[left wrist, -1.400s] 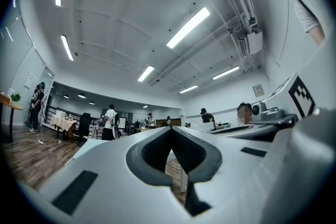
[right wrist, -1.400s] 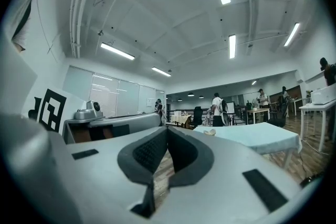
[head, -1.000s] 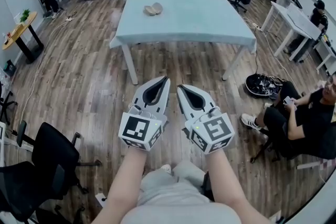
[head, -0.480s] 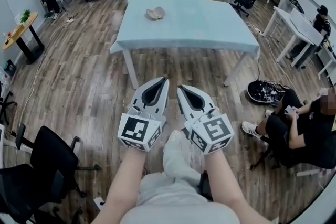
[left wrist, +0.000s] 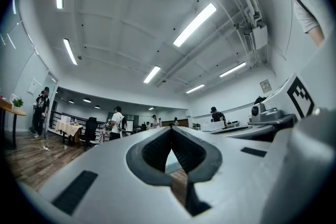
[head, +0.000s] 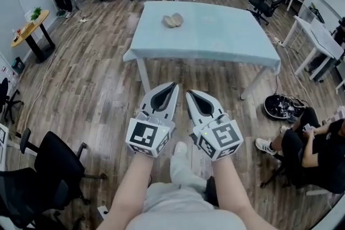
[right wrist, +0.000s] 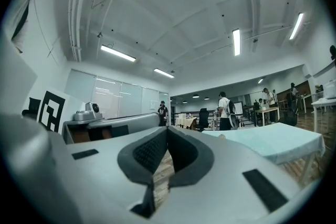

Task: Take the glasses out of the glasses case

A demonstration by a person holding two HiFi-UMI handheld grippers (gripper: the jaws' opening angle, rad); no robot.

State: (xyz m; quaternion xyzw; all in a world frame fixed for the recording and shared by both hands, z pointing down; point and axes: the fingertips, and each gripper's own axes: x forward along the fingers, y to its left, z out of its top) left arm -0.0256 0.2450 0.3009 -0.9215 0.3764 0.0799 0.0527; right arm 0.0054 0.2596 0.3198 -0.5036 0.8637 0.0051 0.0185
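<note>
A beige glasses case [head: 173, 20] lies half open on the far left part of a light blue table [head: 215, 40], well ahead of me. Both grippers are held side by side in front of my body, over the wooden floor and short of the table. The left gripper [head: 173, 85] is shut with nothing between its jaws, and so is the right gripper [head: 188, 92]. In the left gripper view the left gripper [left wrist: 170, 129] shows jaws meeting at the tip. In the right gripper view the right gripper [right wrist: 167, 129] is likewise closed, with the table [right wrist: 278, 145] to its right. No glasses are visible.
Black office chairs [head: 56, 161] stand at my lower left. A seated person [head: 318, 148] and a dark bag [head: 284, 107] on the floor are at the right. A round yellow side table [head: 33, 25] is at the far left. Other people and desks fill the back of the room.
I have stepped closer to the table, which sits larger and further right in the head view. Both grippers stay shut and keep their pose.
</note>
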